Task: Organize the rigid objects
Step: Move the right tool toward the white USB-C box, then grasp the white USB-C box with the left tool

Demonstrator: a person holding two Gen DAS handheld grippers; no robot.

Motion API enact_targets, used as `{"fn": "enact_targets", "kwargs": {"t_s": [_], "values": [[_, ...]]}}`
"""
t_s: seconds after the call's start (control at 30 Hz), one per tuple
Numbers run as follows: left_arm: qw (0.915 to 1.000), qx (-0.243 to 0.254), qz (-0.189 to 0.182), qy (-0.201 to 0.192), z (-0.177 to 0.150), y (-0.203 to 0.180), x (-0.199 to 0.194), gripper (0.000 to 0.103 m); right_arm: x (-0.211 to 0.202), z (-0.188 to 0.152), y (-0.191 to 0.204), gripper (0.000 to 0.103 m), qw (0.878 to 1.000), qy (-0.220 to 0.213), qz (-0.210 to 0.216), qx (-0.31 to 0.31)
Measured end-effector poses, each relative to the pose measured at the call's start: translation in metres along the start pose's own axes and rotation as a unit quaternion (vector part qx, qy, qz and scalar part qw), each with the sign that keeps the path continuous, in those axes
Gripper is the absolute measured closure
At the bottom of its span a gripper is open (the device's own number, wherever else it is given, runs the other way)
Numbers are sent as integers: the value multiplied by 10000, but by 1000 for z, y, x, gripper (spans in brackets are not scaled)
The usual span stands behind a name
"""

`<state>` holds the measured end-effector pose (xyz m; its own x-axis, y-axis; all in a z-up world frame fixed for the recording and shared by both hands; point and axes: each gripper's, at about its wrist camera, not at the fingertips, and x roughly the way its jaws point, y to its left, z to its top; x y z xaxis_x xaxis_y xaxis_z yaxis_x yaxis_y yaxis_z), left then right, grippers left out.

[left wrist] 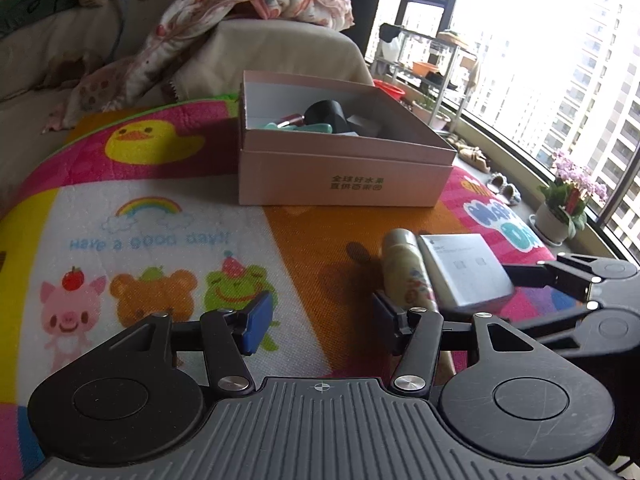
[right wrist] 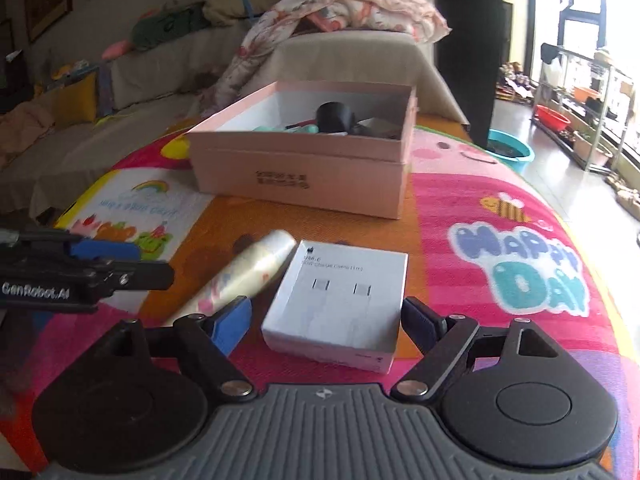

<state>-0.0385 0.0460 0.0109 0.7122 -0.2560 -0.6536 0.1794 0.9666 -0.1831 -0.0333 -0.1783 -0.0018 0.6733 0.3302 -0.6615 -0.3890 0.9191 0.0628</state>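
Note:
A pink cardboard box [left wrist: 344, 176] [right wrist: 296, 176] stands open on a colourful play mat and holds a black cylinder [left wrist: 326, 112], teal items and other things. A cream bottle [left wrist: 404, 276] [right wrist: 244, 276] lies on the mat beside a white cable box [left wrist: 468, 272] [right wrist: 340, 300]. My left gripper [left wrist: 324, 320] is open and empty; its right pad sits beside the bottle's near end. My right gripper [right wrist: 324, 322] is open, its jaws on either side of the white cable box's near end. Each gripper shows in the other's view: the left one at the left edge [right wrist: 80, 270], the right one at the right edge [left wrist: 568, 280].
The play mat [left wrist: 160, 216] [right wrist: 500, 220] covers the surface. A sofa with a blanket [left wrist: 248, 4] [right wrist: 352, 8] rises behind the pink box. A flower pot [left wrist: 560, 212], shoes and a metal rack [left wrist: 432, 64] stand by the window; basins [right wrist: 508, 152] sit on the floor at right.

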Motion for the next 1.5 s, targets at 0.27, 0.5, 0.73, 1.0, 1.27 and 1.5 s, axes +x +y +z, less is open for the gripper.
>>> {"fn": "enact_targets", "kwargs": {"t_s": [0.27,0.5,0.73,1.0,1.27,1.5], "values": [[9999,-58,117,14,-1,5,-4,47,2,-5,46,20,9970,-29,267,-729],[9992,30,-89,-389,6,2,-25,47,-5,-8,17,20,9991,7,-39,-426],[9946,587,-772,-369,11,-38,-21,47,-22,-11,-29,15,9980,-343,-523,95],[9983,189,-539,-89,17,-55,18,47,-24,-20,-69,15,9870,-523,-805,1286],[9961,799,-132,-339,21,-89,24,47,-27,-28,-111,14,9613,-601,-1201,2406],[9884,1501,19,-233,2,-116,35,35,-25,-29,-111,11,9622,-640,-1107,2407]]}}
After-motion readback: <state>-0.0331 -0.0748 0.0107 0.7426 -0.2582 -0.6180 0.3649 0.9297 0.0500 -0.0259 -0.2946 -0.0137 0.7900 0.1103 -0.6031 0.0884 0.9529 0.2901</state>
